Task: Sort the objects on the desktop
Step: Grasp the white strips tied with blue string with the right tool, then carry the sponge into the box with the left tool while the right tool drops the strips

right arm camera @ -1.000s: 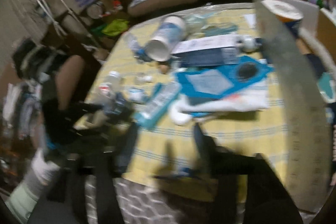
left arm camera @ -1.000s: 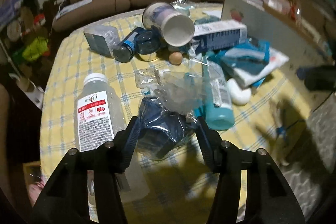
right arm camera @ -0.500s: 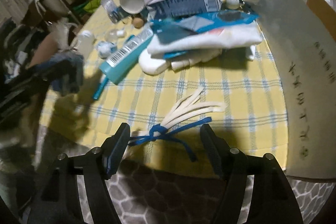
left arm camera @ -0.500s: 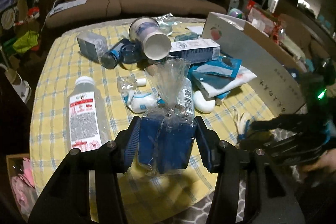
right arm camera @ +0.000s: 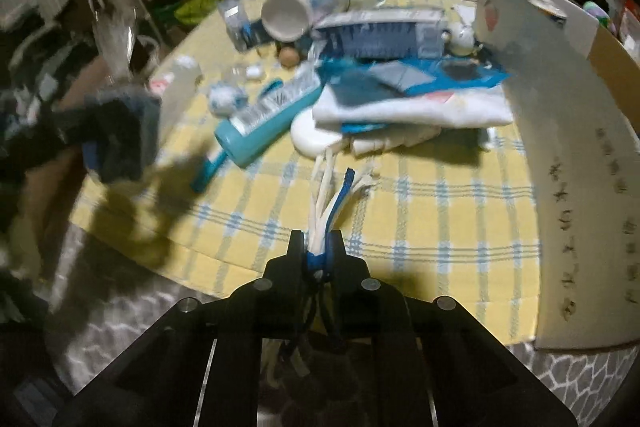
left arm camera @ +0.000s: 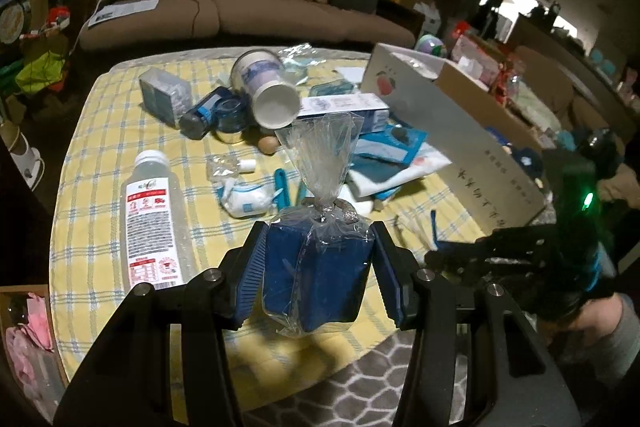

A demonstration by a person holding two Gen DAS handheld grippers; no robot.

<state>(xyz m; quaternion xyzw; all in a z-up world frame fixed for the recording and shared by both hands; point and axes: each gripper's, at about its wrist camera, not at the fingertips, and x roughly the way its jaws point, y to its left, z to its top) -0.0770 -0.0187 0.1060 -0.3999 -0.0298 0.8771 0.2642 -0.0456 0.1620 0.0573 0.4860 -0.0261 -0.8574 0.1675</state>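
The left gripper [left arm camera: 318, 277] has its jaws closed on a dark blue block in a tied clear plastic bag [left arm camera: 316, 267], lifted above the yellow checked surface [left arm camera: 92, 147]. The right gripper [right arm camera: 316, 259] pinches a bundle of white and blue strips [right arm camera: 332, 203], which trails ahead of the jaws. Keep both grips firm and carry each bundle level.

Bottle [left arm camera: 150, 219] is lying near the table's [left arm camera: 92, 131] left edge. Cup [left arm camera: 266, 93] is lying on its side toward the far edge, egg [left arm camera: 268, 145] just before it. Box [left arm camera: 460, 143] is standing along the right edge.
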